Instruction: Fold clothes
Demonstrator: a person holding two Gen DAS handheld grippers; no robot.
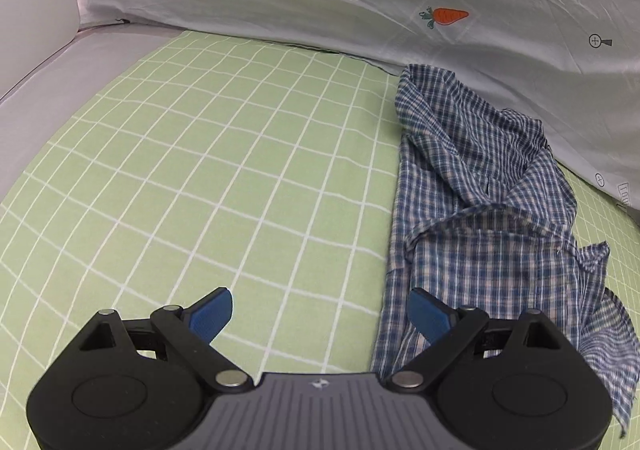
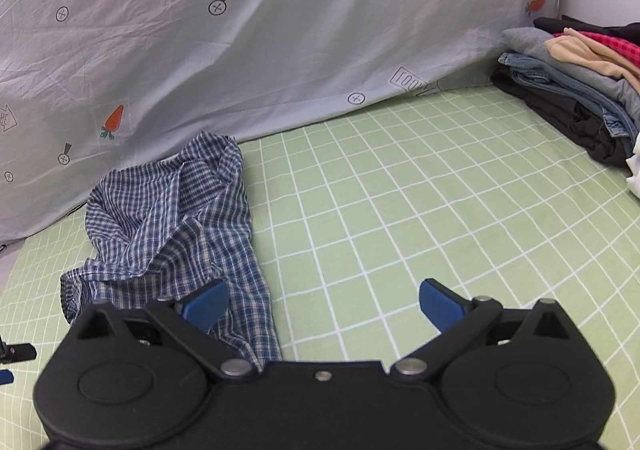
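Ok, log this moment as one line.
phase: pre-grasp | left tongs: open, empty | right tongs: open, empty | plaid shirt: crumpled on green checked sheet | clothes stack: far right

The plaid shirt [image 1: 480, 230] runs off the right edge in the left wrist view; the clothes stack [image 2: 580, 89] is cut by the right edge.

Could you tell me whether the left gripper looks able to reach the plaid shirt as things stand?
Probably yes: the left gripper is open, and the plaid shirt lies uncovered beside its right finger, nothing between.
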